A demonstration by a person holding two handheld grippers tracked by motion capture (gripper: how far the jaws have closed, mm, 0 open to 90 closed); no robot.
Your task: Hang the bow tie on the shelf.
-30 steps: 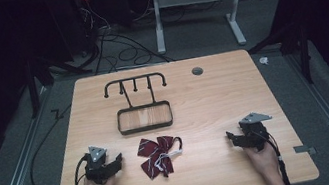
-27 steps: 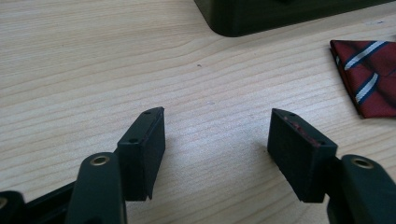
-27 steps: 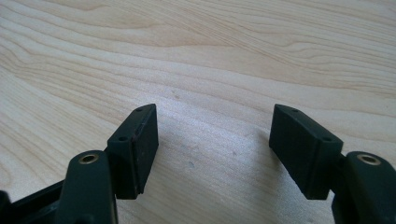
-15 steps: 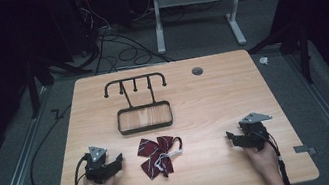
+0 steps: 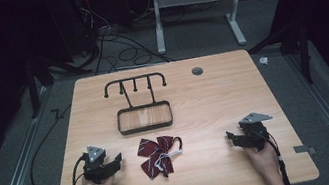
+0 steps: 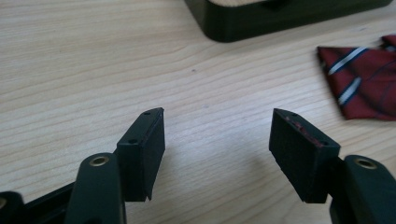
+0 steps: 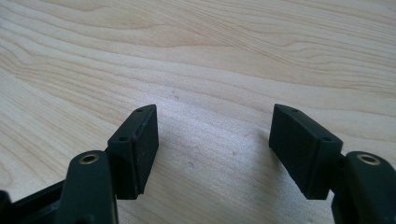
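Nothing has shifted lately: both the left hand-held gripper (image 5: pixel 113 163) and right hand-held gripper (image 5: pixel 232 139) rest wide open and empty flanking the bow tie (image 5: pixel 158 155), so grasping hasn't begun.

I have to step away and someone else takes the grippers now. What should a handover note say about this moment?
Left gripper: open, empty, resting on the table, jaws pointing toward the bow tie.
Right gripper: open, empty, resting on the table near its right side.
Dark red striped bow tie: lies loose on the table between the grippers, in front of the black rack.
Black rack: hooks bare, tray holds nothing.
Done: nothing yet; the bow tie is untouched.
Left: probably pick up the bow tie and put it on the rack.
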